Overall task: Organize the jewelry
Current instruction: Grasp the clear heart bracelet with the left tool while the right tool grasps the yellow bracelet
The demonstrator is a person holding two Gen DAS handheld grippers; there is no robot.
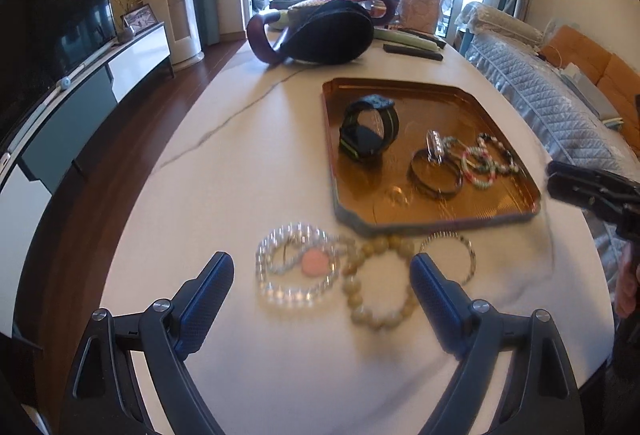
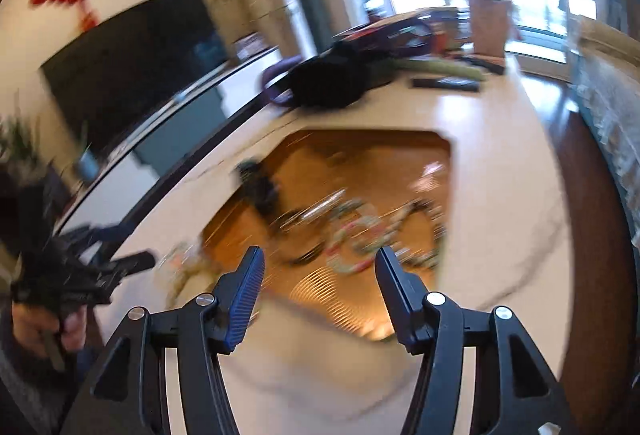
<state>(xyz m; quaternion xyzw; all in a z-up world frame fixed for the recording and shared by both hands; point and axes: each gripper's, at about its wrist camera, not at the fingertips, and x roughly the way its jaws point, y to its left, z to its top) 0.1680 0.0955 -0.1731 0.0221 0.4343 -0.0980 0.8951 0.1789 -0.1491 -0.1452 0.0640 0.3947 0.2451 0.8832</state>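
The tray (image 1: 496, 107), right of centre in the left wrist view, looks like glossy metal, its copper-gold floor finely ribbed and mirroring light. The table (image 1: 248, 155) is a smooth white top with grey marble-like veins. Low in the frame lie a clear, glassy bead bracelet (image 1: 294, 293) and a matt, stone-like yellowish bracelet (image 1: 378, 281). The watch (image 1: 366, 131) band looks woven. The finger pads (image 1: 206, 299) are textured blue, on matt black plastic. The sofa cover (image 1: 560, 115), at right, is quilted cloth.
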